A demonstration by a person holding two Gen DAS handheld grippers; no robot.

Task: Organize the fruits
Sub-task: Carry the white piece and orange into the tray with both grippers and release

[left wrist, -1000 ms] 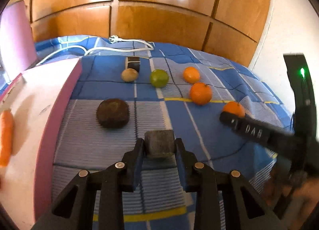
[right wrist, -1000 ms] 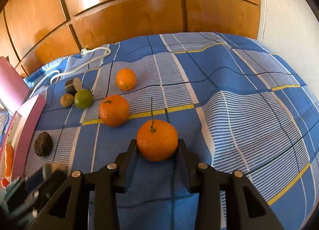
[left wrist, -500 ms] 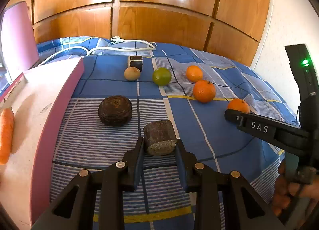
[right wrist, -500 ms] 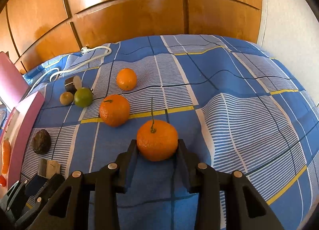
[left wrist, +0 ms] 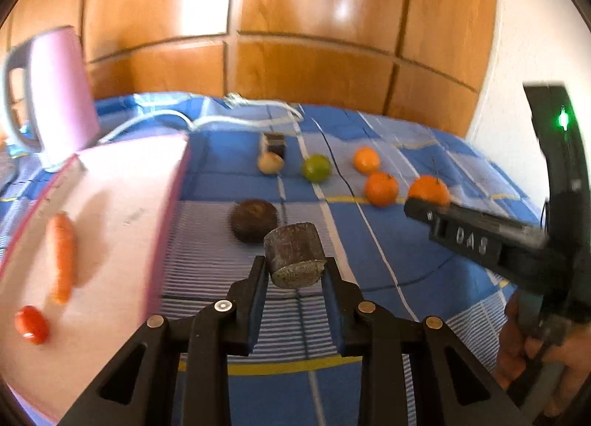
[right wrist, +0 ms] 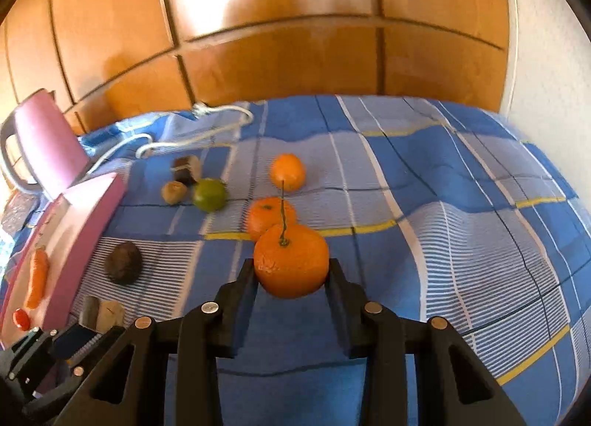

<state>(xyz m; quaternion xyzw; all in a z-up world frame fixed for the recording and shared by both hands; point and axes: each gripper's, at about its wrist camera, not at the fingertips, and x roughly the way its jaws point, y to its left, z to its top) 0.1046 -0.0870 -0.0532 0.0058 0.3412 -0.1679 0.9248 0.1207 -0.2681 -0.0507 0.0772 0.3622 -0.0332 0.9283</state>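
A stemmed orange sits clamped in the right gripper above the blue plaid bed, while the left gripper pinches a dark brown chunk beside a pink board carrying a carrot, two more oranges lying just ahead.

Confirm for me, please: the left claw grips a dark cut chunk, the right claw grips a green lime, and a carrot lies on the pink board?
Not quite: the right wrist view shows the right claw gripping an orange, not the lime, which sits on the cloth. The left claw does grip the dark chunk, and the carrot lies on the pink board.
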